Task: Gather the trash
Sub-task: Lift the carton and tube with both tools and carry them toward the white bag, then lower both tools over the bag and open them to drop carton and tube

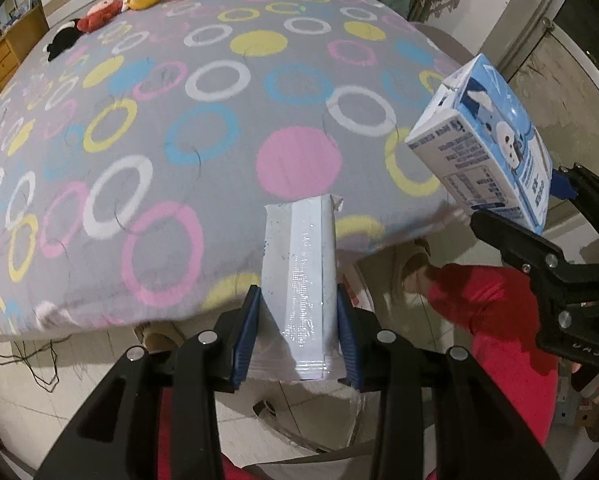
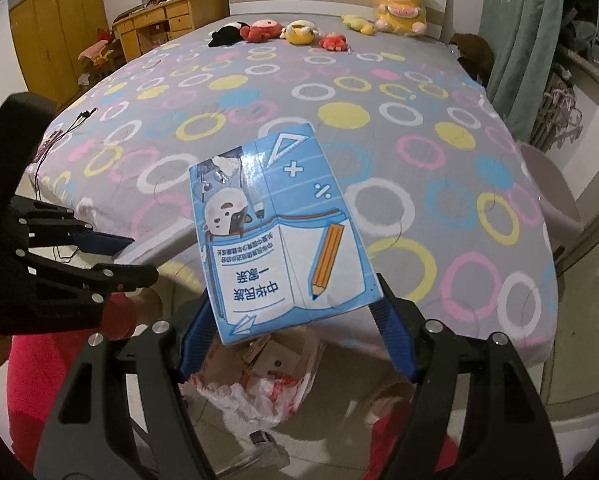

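Note:
My left gripper (image 1: 298,320) is shut on a white carton (image 1: 299,280), held upright past the foot edge of the bed, over the floor. My right gripper (image 2: 295,328) is shut on a blue-and-white printed carton (image 2: 275,232), held over the bed's foot edge; this carton (image 1: 483,140) and the right gripper (image 1: 539,232) also show at the right of the left wrist view. The left gripper (image 2: 111,256) shows at the left of the right wrist view. A plastic trash bag (image 2: 259,380) with paper scraps lies open on the floor below both grippers.
The bed (image 2: 339,140) has a grey cover with coloured rings; plush toys (image 2: 295,32) line its far end. A wooden desk and wardrobe (image 2: 59,28) stand at the far left. Green curtains (image 2: 519,40) hang at the right. A person in red (image 1: 499,320) is below.

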Available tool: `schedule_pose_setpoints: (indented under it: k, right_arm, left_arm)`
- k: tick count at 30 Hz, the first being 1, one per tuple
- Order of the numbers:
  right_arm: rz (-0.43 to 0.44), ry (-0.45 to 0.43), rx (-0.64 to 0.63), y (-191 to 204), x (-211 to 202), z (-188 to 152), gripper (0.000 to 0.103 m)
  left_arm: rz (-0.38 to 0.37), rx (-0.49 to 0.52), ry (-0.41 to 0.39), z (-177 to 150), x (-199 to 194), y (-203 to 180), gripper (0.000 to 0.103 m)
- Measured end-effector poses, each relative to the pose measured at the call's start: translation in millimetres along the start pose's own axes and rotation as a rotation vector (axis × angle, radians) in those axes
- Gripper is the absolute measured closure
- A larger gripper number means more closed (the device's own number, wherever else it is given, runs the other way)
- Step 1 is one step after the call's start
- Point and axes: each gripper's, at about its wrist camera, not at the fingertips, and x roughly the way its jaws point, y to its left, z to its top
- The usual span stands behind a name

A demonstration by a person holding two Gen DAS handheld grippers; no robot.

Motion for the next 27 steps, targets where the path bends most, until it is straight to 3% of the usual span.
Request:
schedule_pose_setpoints:
  k: [15,27]
  right_arm:
    - [0.018,0.078,0.023,18.3,13.9,-59.3,0.033]
    - [0.027,0.179,0.073,29.4,53.0,-112.2,0.033]
  left_arm:
    - [-0.019,-0.008,0.091,-56.9,41.7,-14.1,0.067]
    - [-0.021,0.027,0.174,-72.2,93.8,-23.8,0.067]
